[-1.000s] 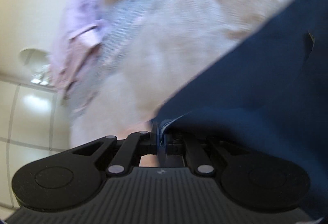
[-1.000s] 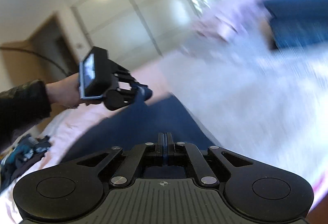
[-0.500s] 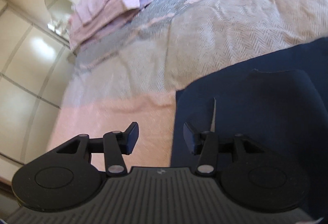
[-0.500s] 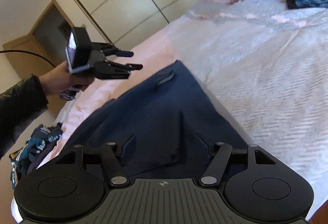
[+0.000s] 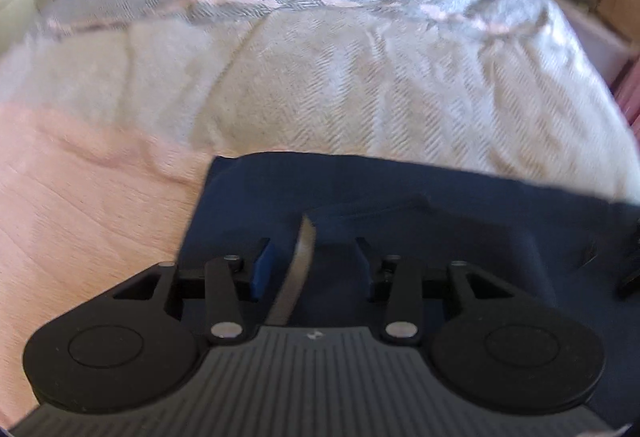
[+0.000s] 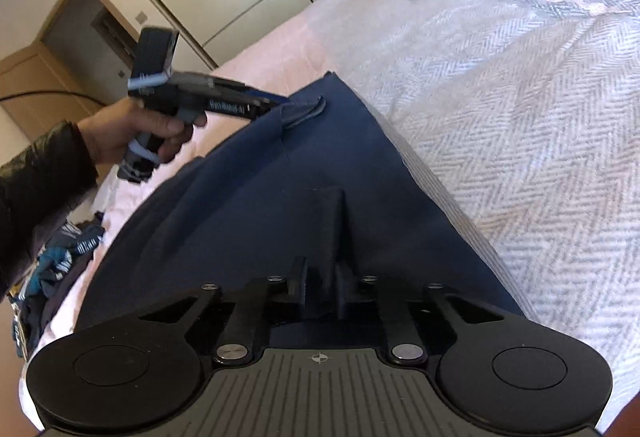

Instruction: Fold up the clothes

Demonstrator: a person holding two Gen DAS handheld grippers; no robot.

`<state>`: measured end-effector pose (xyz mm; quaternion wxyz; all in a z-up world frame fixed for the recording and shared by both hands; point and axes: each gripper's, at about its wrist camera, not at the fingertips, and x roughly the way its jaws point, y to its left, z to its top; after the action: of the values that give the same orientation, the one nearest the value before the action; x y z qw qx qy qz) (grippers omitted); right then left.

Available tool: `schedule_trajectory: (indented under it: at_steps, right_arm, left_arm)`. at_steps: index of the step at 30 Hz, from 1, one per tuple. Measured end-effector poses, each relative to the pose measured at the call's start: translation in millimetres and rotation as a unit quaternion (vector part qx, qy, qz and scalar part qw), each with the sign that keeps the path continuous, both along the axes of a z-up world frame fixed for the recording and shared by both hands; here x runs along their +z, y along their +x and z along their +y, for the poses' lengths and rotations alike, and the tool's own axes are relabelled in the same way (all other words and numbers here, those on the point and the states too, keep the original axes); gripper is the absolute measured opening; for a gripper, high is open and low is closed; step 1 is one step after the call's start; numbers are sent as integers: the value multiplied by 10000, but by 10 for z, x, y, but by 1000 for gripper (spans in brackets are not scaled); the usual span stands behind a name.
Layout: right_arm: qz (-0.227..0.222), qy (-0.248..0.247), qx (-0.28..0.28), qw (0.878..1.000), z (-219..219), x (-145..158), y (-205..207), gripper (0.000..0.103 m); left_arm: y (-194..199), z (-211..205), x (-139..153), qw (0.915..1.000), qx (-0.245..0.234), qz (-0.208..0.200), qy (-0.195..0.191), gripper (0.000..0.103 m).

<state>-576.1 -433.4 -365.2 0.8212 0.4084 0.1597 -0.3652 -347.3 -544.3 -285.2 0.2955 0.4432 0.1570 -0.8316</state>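
Pinching a navy garment point(image 6: 280, 205) fold – right tool point(image 6: 322, 283) just closing, left tool point(image 5: 310, 263) angled down, parted, narrowing.

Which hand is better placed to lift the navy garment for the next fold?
Likely right: the right gripper, jaws just closing, pinches a raised ridge of the navy garment. The left gripper, jaws just opened, hovers over its far corner gripping nothing.
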Motion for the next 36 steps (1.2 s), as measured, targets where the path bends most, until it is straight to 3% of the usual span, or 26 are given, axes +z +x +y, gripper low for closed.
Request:
schedule_trajectory:
  at_steps: [3, 8, 11, 12, 16, 19, 21, 24, 25, 27, 31, 34, 35, 36]
  right_arm:
    - [114, -29, 23, 9999, 21, 56, 22, 13]
    - [392, -187, 15, 9991, 75, 61, 122, 13]
    - [348, -120, -67, 9993, 59, 16, 139, 12]
    - [329, -95, -98, 9994, 54, 7, 137, 3]
    - [272, -222, -106, 9993, 70, 119, 71, 0]
    - [412, -621, -117, 9971, 156, 321, 10, 0]
    - [570, -827, -176, 9948, 214, 396, -26, 0]
    - [526, -694, -241, 9959, 213, 373, -114, 0]
    - [497, -631, -260, 9964, 208, 360, -145, 0]
    - [547, -570, -215, 9966, 242, 334, -173, 0]
    - [539, -293, -243, 9978, 349, 231, -251, 0]
    - [458, -129, -273, 9985, 388, 152, -266, 0]
    - [446, -121, -273, 9986, 387, 144, -272, 0]
    - [442, -126, -266, 9986, 382, 142, -282, 0]
  left_arm:
    - [30, -55, 7, 9988, 34, 178, 444, 40]
    - [-48, -82, -76, 9984, 28, -10, 572, 43]
    - [-122, -16, -71, 9988, -123, -79, 466, 16]
    - [-147, 18, -56, 9992, -159, -157, 332, 0]
    - [-165, 104, 73, 9998, -214, -5, 39, 0]
    - [-193, 95, 191, 9995, -241, 140, -115, 0]
    - [-222, 72, 226, 9994, -248, 50, -247, 0]
    - [-254, 15, 191, 9990, -325, -145, -287, 2]
    - [-266, -10, 160, 9987, -370, -238, -249, 7]
    - [-286, -53, 93, 9977, -450, -437, -251, 40]
    - [-276, -147, -31, 9968, -602, -516, -87, 49]
    - [-266, -231, -114, 9969, -654, -387, 190, 46]
    - [-272, -239, -127, 9967, -680, -345, 263, 39]
    - [-279, -244, -139, 9965, -709, -303, 333, 25]
